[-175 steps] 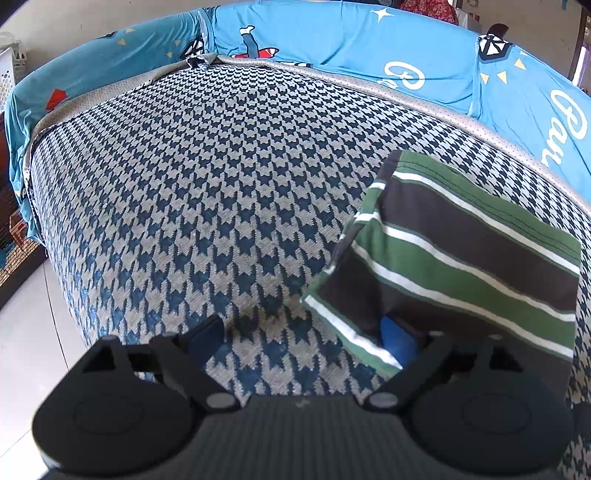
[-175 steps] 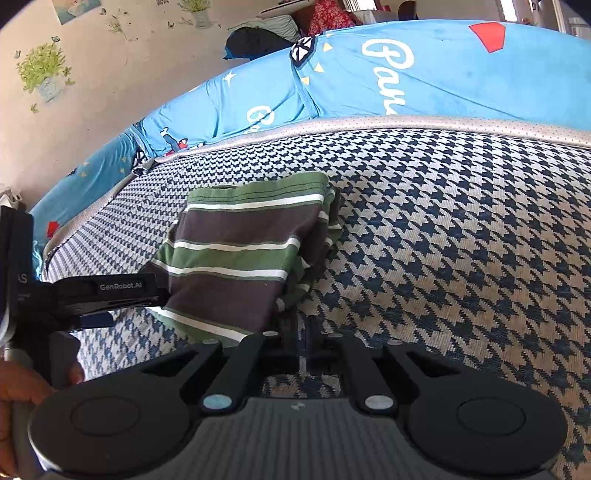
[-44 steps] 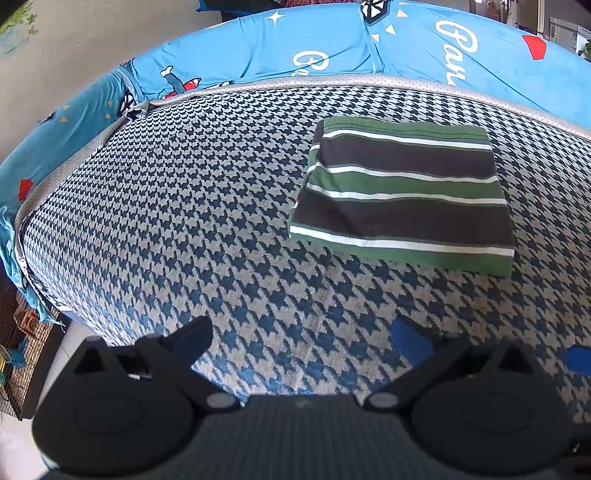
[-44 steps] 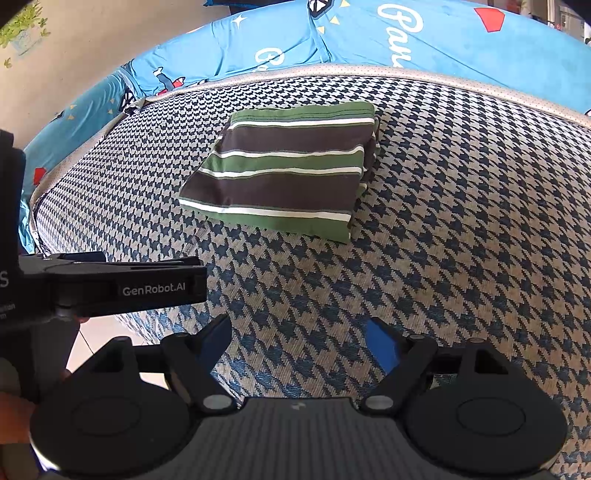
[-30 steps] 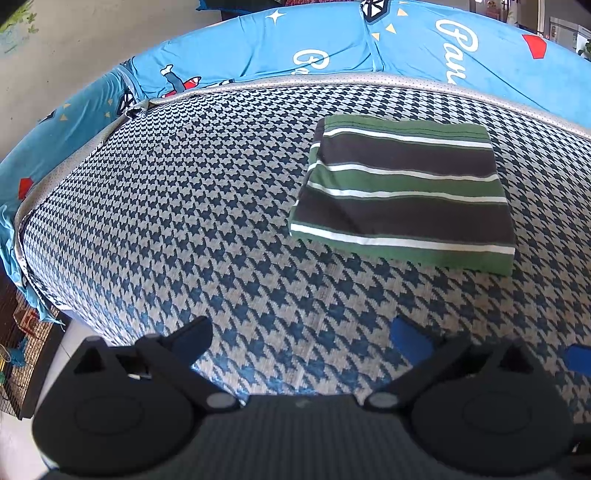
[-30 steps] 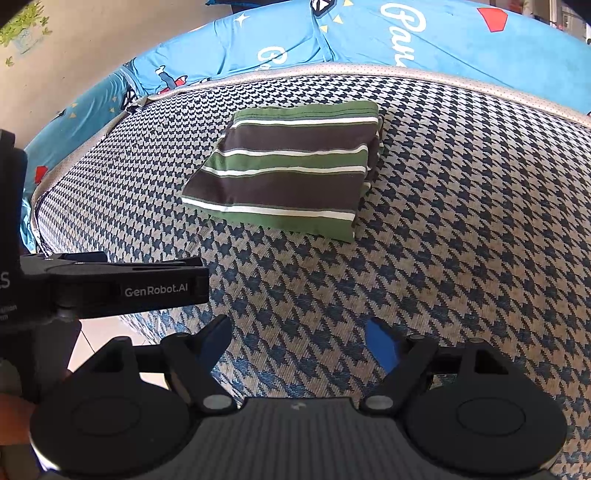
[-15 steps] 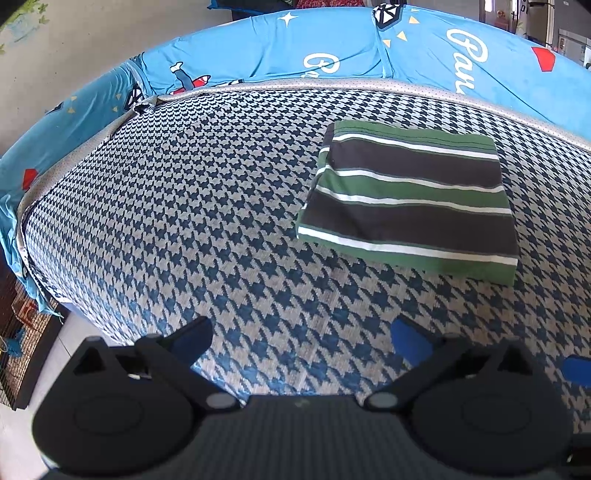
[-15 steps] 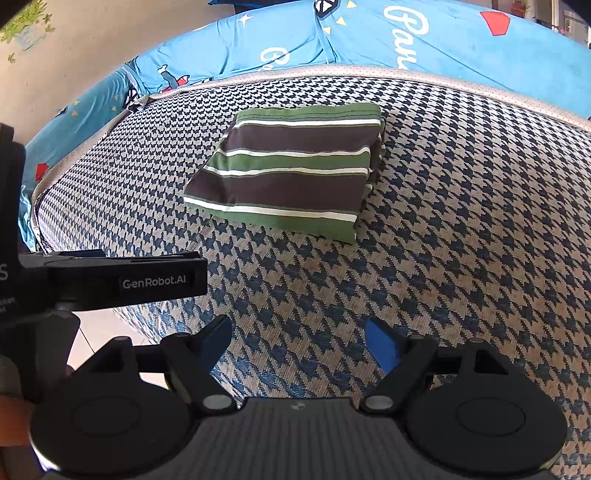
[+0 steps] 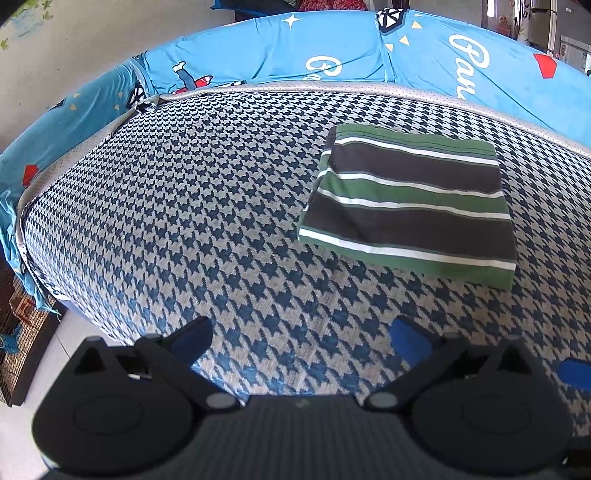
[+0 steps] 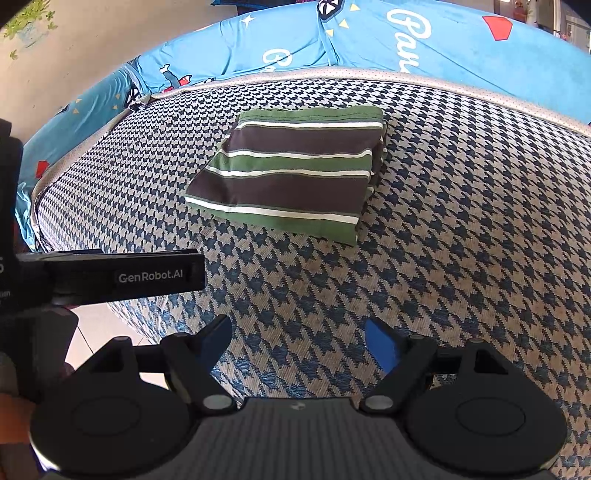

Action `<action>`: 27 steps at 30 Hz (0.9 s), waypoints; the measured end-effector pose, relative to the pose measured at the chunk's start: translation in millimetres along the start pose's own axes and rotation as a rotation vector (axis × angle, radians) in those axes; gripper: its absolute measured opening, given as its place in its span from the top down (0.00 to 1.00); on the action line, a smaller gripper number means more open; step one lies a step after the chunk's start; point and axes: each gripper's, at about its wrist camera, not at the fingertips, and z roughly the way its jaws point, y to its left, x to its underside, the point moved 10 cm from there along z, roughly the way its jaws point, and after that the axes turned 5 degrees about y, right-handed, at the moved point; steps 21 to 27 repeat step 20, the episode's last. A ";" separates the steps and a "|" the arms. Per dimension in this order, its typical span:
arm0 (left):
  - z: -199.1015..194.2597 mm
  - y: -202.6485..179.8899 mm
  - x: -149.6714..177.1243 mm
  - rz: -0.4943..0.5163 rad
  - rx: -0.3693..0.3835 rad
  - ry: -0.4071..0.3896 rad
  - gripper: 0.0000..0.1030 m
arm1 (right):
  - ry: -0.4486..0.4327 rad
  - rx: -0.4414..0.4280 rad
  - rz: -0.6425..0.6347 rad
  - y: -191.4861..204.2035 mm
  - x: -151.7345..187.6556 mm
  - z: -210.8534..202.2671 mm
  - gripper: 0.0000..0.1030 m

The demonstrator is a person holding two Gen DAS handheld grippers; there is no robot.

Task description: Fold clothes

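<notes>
Houndstooth fabric in navy and grey covered the mattress [image 9: 192,206], which filled most of both wrist views, and a bright blue printed sheet [image 9: 332,48] with white lettering and small cartoon figures ran along its far and left edges. Beyond that stood a pale wall [image 10: 92,33] carrying a small green plant decal. On the mattress lay the folded garment [image 9: 406,206], a neat rectangle striped in green, dark brown and thin white lines, flat on the cover toward the far right of the left wrist view and near the centre of the right wrist view [image 10: 295,177], with its stacked layers showing along the right-hand edge. The left gripper [image 9: 299,334] hovered over the near part of the mattress with its blue-padded fingers spread wide and nothing between them, well apart from the garment. The right gripper [image 10: 299,334] was likewise spread and empty, short of the garment's near edge. A black bar marked GenRobot.AI [image 10: 110,275] crossed the left of the right wrist view.
</notes>
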 end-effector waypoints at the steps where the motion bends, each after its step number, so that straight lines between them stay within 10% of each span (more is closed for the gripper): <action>1: -0.2 -0.1 0.0 0.001 0.000 -0.001 0.00 | 0.000 0.000 0.000 0.3 -0.1 0.2 0.23; 27: -1.0 0.1 0.3 -0.001 -0.004 -0.009 0.00 | 0.001 0.002 -0.004 0.3 0.1 -0.3 0.23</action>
